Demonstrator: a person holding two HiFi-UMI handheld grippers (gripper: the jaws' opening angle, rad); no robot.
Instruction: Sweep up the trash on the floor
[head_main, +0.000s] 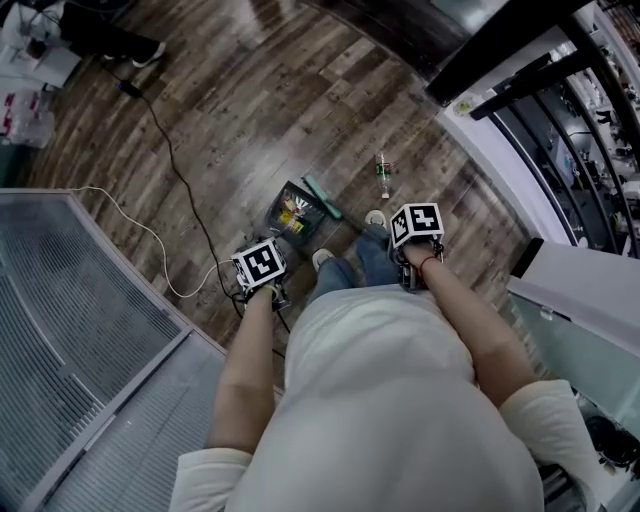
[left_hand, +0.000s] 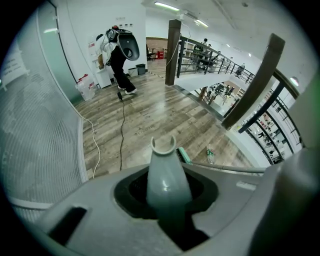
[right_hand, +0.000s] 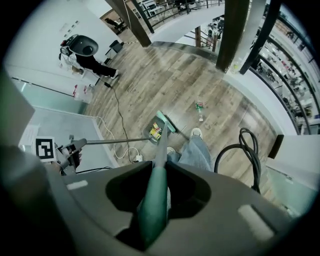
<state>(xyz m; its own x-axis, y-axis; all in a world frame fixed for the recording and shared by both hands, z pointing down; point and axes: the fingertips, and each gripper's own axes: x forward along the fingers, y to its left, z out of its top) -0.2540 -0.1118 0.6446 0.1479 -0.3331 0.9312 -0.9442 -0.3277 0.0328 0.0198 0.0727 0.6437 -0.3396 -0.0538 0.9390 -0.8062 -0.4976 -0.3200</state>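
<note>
- Bottle (head_main: 383, 175): a small clear one on its side on the wood-plank floor (head_main: 230, 110). It lay beyond the dustpan (head_main: 295, 212), well apart from it, on the dustpan's broom side. Its long axis ran roughly away from the person's shoes (head_main: 375, 217).
- Dustpan: stood on the floor just ahead of the shoes, with colourful wrappers already in it.
- Broom head (head_main: 322, 197): green, touching or just beside the dustpan's edge, between dustpan and bottle.
- Right gripper (right_hand: 152, 200): jaws closed round the green broom handle (right_hand: 160, 150), which ran down to the broom head. Judged the nearer tool to the bottle, so the coming stroke would likely be a reach past the bottle and a draw back toward the dustpan.
- Left gripper (left_hand: 167, 200): jaws clamped on the grey dustpan handle (left_hand: 165, 175), whose clip end stood up between them.
- Surface: dark planks, smooth and level. The bottle could roll sideways off the bristles.
- Room: a black cable (head_main: 180, 180) and a white cable (head_main: 150, 235) crossed the floor left of the dustpan. A frosted glass panel (head_main: 60, 300) stood farther left, and a railing over an open atrium to the right.
- Another person (left_hand: 117, 55): far beyond the dustpan, by a white cabinet.
</note>
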